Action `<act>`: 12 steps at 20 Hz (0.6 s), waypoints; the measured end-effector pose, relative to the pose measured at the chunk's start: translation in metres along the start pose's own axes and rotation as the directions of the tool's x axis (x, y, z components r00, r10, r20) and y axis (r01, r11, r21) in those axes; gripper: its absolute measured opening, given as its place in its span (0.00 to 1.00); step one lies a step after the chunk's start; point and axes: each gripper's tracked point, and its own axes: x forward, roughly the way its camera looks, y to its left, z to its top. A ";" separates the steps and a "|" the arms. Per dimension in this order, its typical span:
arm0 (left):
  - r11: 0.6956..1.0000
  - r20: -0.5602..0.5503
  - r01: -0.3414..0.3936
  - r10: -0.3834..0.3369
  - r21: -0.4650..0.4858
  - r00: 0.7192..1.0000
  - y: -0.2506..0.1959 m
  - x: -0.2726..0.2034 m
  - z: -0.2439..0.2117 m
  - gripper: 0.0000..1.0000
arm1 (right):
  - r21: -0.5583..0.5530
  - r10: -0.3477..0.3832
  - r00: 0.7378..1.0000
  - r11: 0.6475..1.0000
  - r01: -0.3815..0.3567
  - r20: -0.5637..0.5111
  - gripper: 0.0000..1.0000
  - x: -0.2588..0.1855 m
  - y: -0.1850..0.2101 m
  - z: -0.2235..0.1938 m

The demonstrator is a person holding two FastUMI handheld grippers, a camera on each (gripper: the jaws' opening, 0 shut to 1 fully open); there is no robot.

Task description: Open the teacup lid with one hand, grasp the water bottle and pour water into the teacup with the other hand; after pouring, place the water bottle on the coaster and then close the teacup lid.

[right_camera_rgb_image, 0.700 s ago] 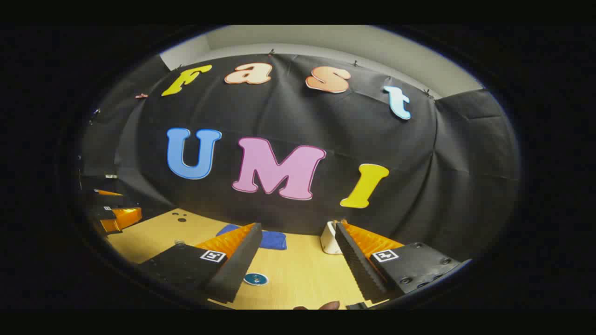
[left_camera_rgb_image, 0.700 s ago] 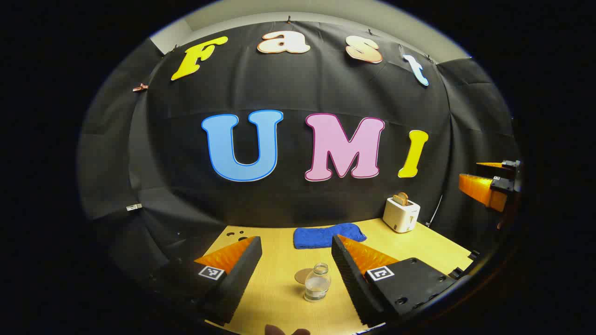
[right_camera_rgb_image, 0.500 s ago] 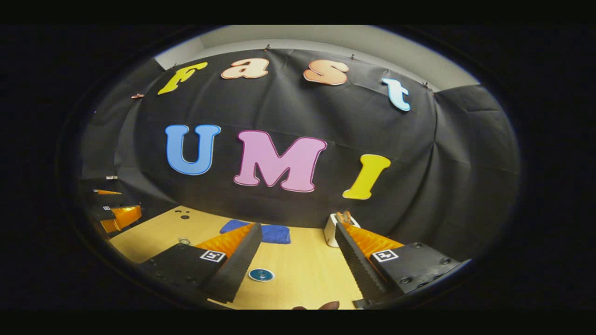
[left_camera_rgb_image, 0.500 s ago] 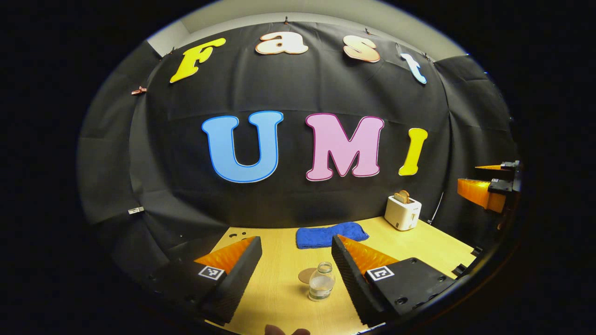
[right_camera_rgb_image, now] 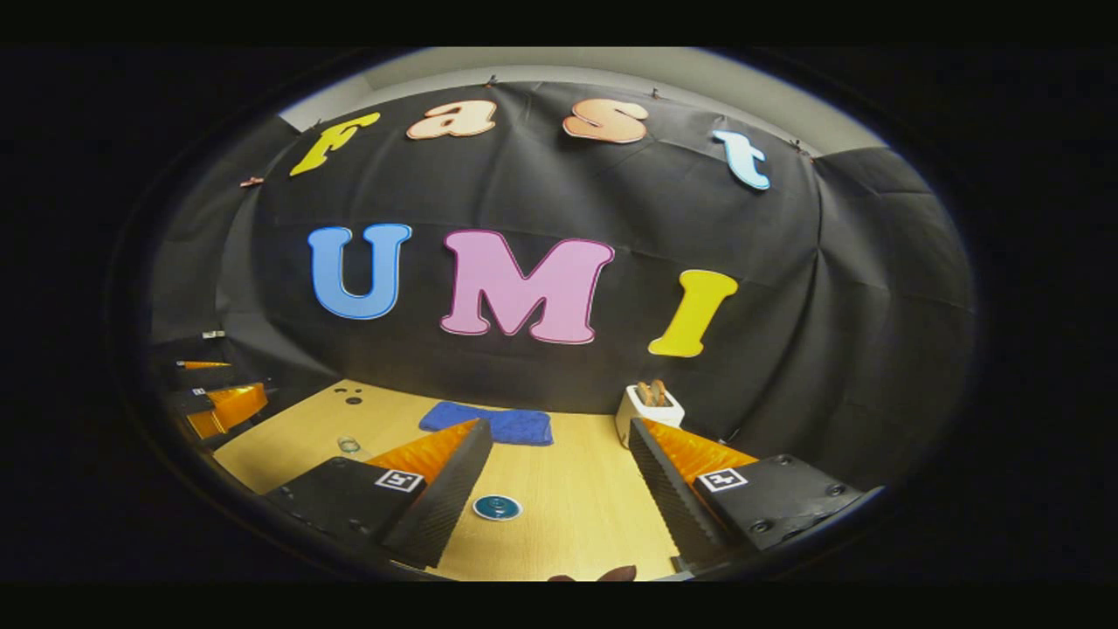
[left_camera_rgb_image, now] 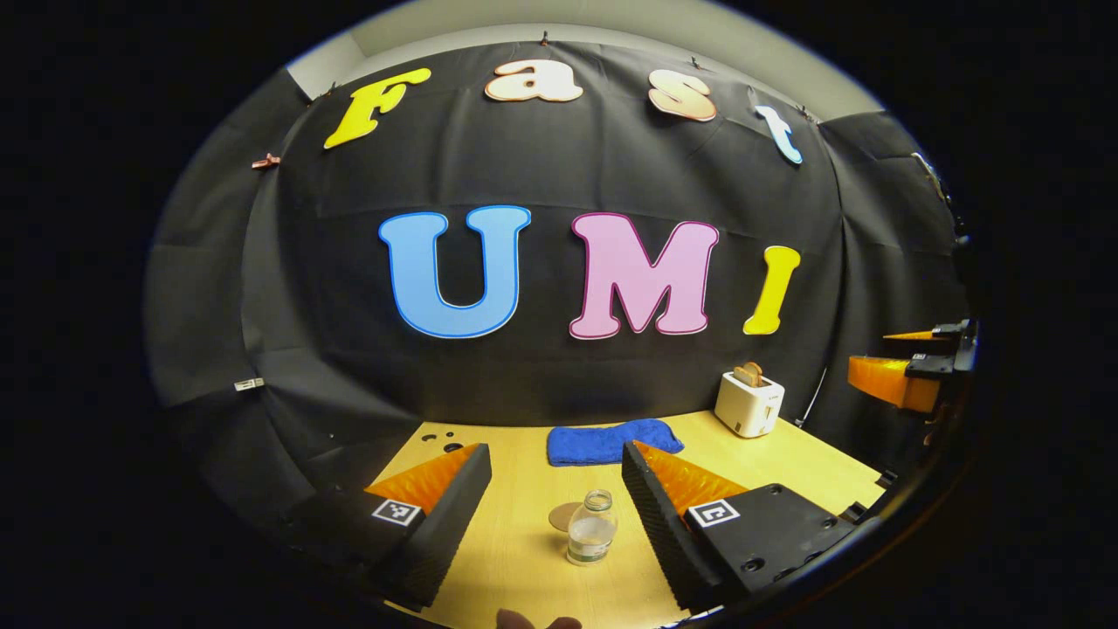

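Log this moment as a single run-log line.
phase: approach | left gripper: open, water bottle ahead between fingers, untouched | coaster: behind bottle | right gripper: open, above teacup lid | lid: on

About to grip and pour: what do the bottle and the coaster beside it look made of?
Water bottle: clear and glossy, the water inside shows through; glass or hard plastic, I cannot tell which. Coaster: a flat, matte tan disc, probably cork or wood.

Teacup body possibly hidden beneath lid; water bottle tiny.
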 end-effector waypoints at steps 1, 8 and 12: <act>1.000 -0.001 0.003 -0.003 0.007 1.000 -0.002 0.000 -0.001 0.95 | 0.000 0.008 1.000 1.000 -0.008 0.001 0.98 0.002 0.002 -0.002; 0.999 0.005 0.034 -0.034 0.005 0.999 -0.022 0.016 -0.037 0.95 | 0.018 0.130 0.991 0.991 -0.130 0.036 0.98 0.027 0.027 -0.045; 0.997 -0.005 0.064 -0.064 0.040 0.998 -0.038 0.028 -0.087 0.95 | 0.014 0.182 0.983 0.983 -0.182 0.004 0.98 0.056 0.046 -0.117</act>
